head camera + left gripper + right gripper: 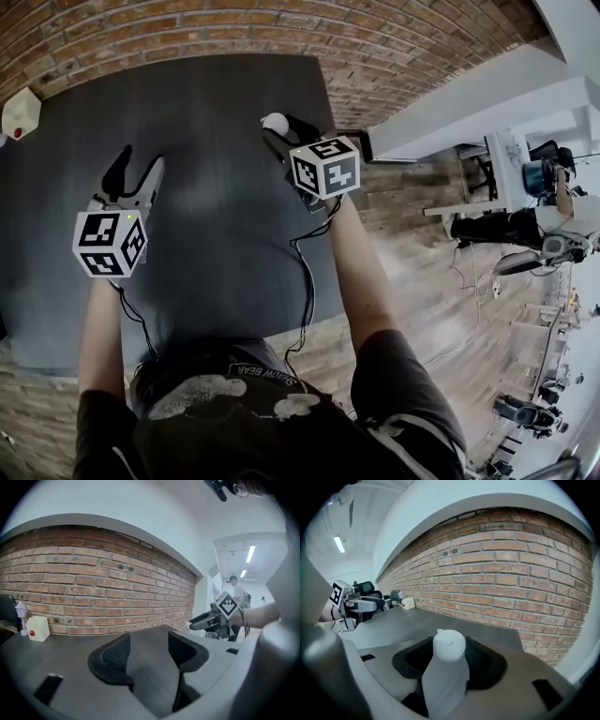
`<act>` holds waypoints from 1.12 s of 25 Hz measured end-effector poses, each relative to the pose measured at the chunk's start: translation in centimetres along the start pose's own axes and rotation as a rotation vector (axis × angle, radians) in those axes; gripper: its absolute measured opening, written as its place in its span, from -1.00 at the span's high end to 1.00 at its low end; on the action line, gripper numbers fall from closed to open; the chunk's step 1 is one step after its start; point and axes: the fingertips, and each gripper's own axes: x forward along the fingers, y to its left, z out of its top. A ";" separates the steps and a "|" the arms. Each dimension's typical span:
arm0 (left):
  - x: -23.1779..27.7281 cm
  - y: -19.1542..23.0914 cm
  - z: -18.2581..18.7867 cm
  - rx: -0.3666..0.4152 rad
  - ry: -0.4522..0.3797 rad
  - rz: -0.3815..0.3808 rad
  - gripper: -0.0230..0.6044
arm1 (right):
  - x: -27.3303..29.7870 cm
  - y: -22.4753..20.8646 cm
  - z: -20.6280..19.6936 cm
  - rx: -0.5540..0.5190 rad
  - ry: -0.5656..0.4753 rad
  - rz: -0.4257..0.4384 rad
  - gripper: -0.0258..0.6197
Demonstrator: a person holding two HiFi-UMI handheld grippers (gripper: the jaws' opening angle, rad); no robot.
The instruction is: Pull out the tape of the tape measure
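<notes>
A small round white tape measure (pixel 274 121) sits between the jaws of my right gripper (pixel 286 127), held above the far right part of the dark table (pixel 216 244). In the right gripper view its white case (pixel 449 645) stands between the two black pads (pixel 487 660), which press on it; no tape is seen drawn out. My left gripper (pixel 138 171) hovers over the table's left side, open, with nothing between its fingers (pixel 115 656). Each gripper shows in the other's view: the right gripper (pixel 211 618) and the left gripper (pixel 358 603).
A white box with a red button (pixel 21 112) stands at the table's far left corner by the brick wall (pixel 187 28). The table's right edge drops to a wooden floor (pixel 422 281). Desks and chairs stand further right.
</notes>
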 end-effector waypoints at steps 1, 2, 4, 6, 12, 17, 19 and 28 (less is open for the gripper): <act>-0.7 -0.4 0.0 -0.001 -0.002 -0.023 0.10 | -0.6 1.2 0.3 -0.002 -0.006 0.007 0.19; -1.4 -0.9 0.0 0.003 -0.003 -0.048 0.10 | -1.2 2.4 0.5 -0.007 -0.011 0.015 0.20; -2.7 -1.8 0.0 0.017 -0.008 -0.104 0.10 | -2.2 4.9 1.1 -0.026 -0.023 0.038 0.20; -3.8 -2.4 0.1 0.028 -0.015 -0.155 0.10 | -2.9 7.4 1.8 -0.062 -0.040 0.074 0.20; -7.7 -2.7 0.7 0.080 -0.028 -0.229 0.10 | -4.9 16.3 4.0 -0.214 -0.076 0.214 0.20; -11.3 -3.1 0.9 0.145 -0.071 -0.355 0.14 | -5.4 23.1 4.8 -0.316 -0.079 0.298 0.19; -12.7 -3.1 1.1 0.157 -0.085 -0.396 0.17 | -5.6 25.3 5.0 -0.338 -0.072 0.320 0.19; -16.7 -3.2 1.1 0.174 -0.102 -0.520 0.19 | -6.3 32.4 5.4 -0.383 -0.062 0.361 0.19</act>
